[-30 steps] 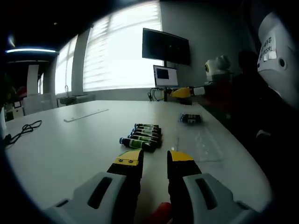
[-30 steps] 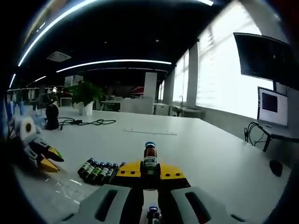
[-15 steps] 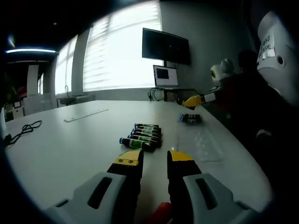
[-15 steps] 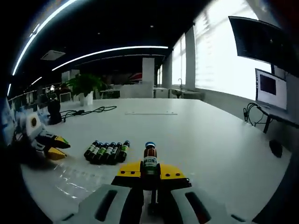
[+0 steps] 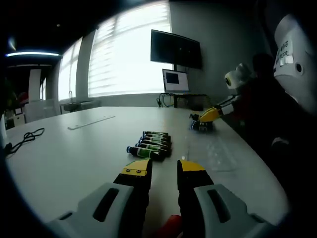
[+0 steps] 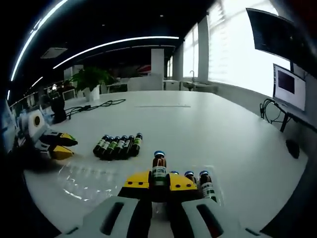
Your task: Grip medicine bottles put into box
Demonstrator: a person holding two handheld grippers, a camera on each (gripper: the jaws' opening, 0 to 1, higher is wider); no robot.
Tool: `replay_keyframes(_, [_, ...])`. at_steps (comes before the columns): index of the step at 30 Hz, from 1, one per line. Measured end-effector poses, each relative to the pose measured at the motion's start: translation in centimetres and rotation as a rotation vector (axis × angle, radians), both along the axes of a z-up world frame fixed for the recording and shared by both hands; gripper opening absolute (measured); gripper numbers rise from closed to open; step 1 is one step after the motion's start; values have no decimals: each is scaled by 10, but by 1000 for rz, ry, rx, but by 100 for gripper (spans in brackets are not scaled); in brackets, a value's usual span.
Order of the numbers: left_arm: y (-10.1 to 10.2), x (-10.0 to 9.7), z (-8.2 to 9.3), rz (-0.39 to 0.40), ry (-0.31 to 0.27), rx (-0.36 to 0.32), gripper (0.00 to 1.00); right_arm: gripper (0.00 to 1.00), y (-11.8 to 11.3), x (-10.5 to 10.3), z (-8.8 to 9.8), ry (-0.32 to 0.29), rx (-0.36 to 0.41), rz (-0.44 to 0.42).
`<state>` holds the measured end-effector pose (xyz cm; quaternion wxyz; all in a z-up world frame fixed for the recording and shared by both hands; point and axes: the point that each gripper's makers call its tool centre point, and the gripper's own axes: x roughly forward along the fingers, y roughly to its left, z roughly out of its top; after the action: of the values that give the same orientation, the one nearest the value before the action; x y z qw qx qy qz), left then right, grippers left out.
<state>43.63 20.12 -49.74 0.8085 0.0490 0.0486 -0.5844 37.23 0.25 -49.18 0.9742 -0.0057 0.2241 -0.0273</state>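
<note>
Both tongs have yellow-tipped jaws on grey bodies. From the right gripper view, the right gripper [image 6: 158,181] is clenched on a small brown glass medicine bottle with a blue cap and green label [image 6: 159,167], held upright between its jaws. Just past the jaw tips, at 3 o'clock of that held bottle, 3 more bottles [image 6: 198,182] of the same kind lie side by side in a clear plastic tray [image 6: 89,177] that spreads across the white table [image 6: 208,134] toward 9 o'clock. Further out, at 11 o'clock, a row of loose bottles [image 6: 119,146] lies on the tabletop, packed together and touching. The left gripper [image 6: 57,146] shows at 9 o'clock, low over the table edge, near the tray's far end.

From the left gripper view, the left gripper [image 5: 162,171] stands released, its jaws apart with bare table between them. Straight ahead at 12 o'clock lies the same row of bottles [image 5: 151,144], near the jaw tips but not touching them. At 2 o'clock the right gripper [image 5: 208,115] reaches down over the boxed bottles [image 5: 200,126]. A black wall screen [image 5: 176,49] and a small lit monitor [image 5: 175,81] sit beyond the table, beside bright blinds [image 5: 131,54]. A black cable [image 5: 25,138] lies at 9 o'clock.
</note>
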Motion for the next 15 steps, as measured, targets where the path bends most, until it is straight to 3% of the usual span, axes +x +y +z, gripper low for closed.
replay_keyframes(7, [0, -1, 0, -1, -3, 1, 14, 7, 1, -6, -12, 75, 10, -23])
replay_keyframes(15, [1, -1, 0, 0, -3, 1, 14, 7, 3, -6, -16, 86, 19, -45])
